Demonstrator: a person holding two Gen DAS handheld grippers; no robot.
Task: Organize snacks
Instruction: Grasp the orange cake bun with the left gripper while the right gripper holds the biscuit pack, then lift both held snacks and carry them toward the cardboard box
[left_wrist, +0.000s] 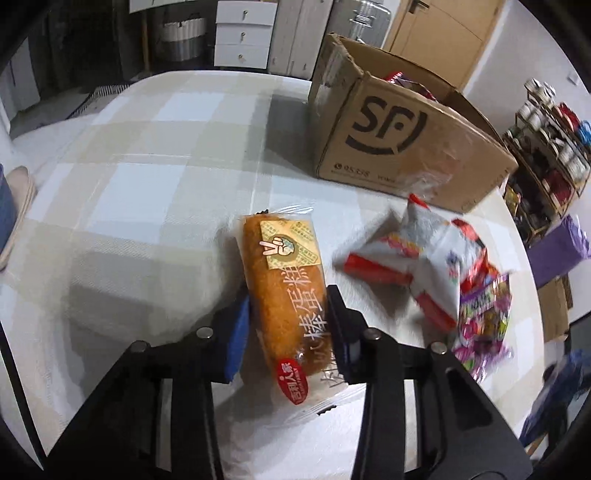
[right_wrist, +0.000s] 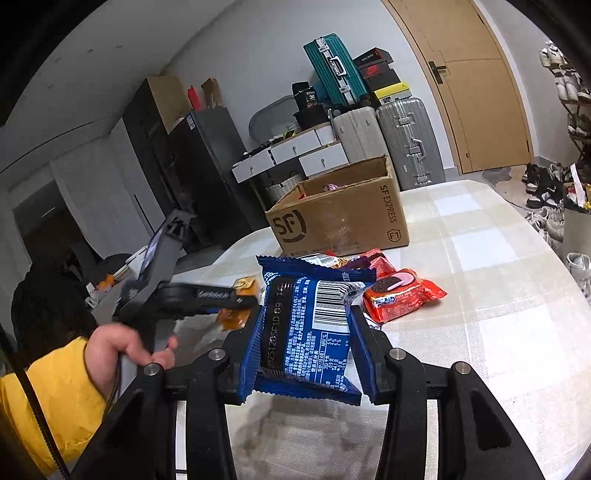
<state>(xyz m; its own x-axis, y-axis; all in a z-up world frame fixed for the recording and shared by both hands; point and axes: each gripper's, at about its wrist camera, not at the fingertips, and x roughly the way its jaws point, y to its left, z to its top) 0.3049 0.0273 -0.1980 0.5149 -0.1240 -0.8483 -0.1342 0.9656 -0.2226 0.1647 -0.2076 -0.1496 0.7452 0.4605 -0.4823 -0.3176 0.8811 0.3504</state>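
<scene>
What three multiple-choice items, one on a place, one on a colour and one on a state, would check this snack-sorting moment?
1. Where does the cardboard box stand?
A. on the checked tablecloth
B. on the floor
C. on a suitcase

2. What colour is the wrapper of the packet in the right gripper?
A. green
B. blue
C. yellow

3. What state is the left gripper in?
A. open and empty
B. out of view
C. shut on the cake packet

Answers:
1 A: the box sits on the tablecloth, behind the loose snacks.
2 B: the cookie packet between the fingers is blue with a barcode.
3 C: both fingers press the sides of the cake packet.
</scene>
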